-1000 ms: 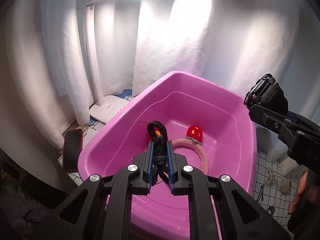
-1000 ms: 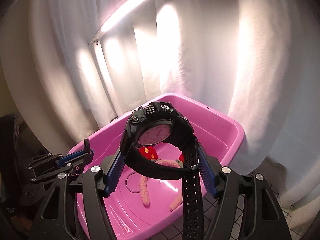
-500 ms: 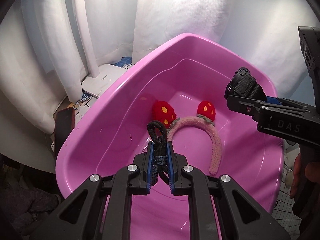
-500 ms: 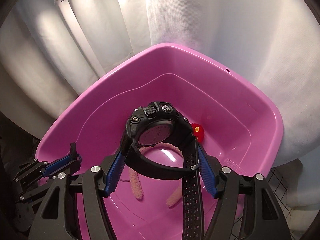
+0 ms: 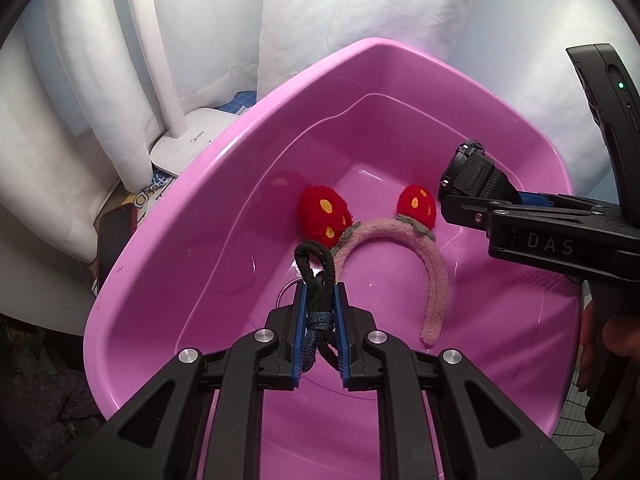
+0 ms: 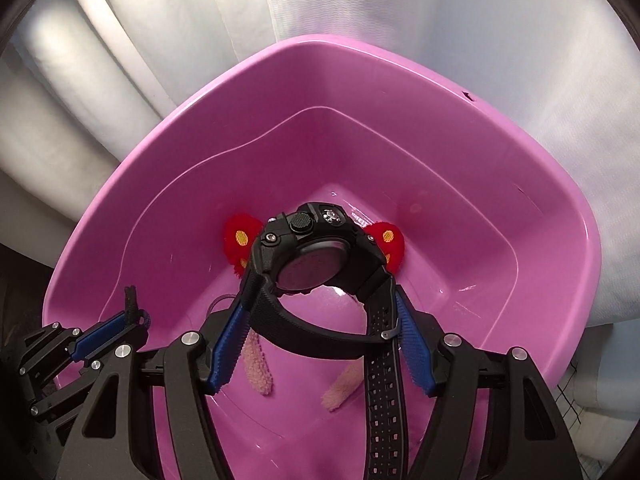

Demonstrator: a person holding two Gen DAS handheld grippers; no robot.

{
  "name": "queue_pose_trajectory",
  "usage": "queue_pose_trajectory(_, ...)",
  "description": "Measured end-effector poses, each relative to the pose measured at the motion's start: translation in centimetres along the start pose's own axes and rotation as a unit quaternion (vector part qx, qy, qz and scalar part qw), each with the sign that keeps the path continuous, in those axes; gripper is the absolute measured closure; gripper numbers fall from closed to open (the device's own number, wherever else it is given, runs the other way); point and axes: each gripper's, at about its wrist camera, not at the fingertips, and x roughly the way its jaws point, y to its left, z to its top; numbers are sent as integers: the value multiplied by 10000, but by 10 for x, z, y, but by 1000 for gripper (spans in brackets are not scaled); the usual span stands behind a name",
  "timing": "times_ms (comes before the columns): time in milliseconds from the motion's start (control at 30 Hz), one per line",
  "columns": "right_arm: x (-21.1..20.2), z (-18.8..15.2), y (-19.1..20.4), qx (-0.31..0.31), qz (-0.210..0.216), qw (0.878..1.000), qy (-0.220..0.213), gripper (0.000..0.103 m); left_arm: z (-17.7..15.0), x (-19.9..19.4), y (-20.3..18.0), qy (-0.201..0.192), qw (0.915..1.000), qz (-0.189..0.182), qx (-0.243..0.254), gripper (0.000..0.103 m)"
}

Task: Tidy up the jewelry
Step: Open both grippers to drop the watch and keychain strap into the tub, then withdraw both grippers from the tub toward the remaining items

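Glossy pink tub (image 5: 168, 280) holds fuzzy headband (image 5: 434, 280).

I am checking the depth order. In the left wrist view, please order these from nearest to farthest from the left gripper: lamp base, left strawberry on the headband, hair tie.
1. hair tie, clamped in the left gripper.
2. left strawberry, just ahead, inside the basin.
3. lamp base, outside the basin, far left.

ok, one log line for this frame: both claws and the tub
left claw: shut on hair tie | right claw: shut on watch | both over pink tub | in tub: strawberry headband
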Motion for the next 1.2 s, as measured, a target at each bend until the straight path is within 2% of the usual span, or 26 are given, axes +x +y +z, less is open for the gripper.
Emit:
queue_pose_trajectory(67, 5, -2, -2, 17, -18, 10000, 10, 37, 0, 0, 1, -11, 10000, 26, 10, 87)
queue_pose_trajectory(133, 7, -3, -4, 55, -25, 10000, 8, 37, 0, -1, 2, -41, 10000, 82, 12, 79)
queue_pose_trajectory(167, 8, -2, -4, 68, -29, 10000, -12, 37, 0, -2, 3, -61, 9999, 98, 16, 65)
queue_pose_trajectory(200, 6, -2, -4, 91, -28, 9999, -64, 37, 0, -4, 4, -76, 9999, 138, 17, 46)
queue_pose_trajectory(233, 4, -1, -4, 116, -4, 9999, -112, 37, -1, -6, 6, -106, 9998, 190, -3, 38)
queue_pose_trajectory(267, 2, -1, -5, 133, 17, 9998, -149, 37, -2, -9, 7, -172, 9997, 191, -18, 32)
queue_pose_trajectory(367, -4, 0, -5, 127, 10, 9996, -260, 37, -4, -13, 9, -231, 9993, 304, 33, 27)
queue_pose_trajectory(800, -10, -5, -1, 95, 45, 9995, -298, 37, -15, -17, 16, -213, 9993, 321, -23, 26)
queue_pose_trajectory(1200, -25, -18, -5, 92, 55, 9990, -425, 37, -28, -35, 8, -378, 9986, 366, 12, 26)
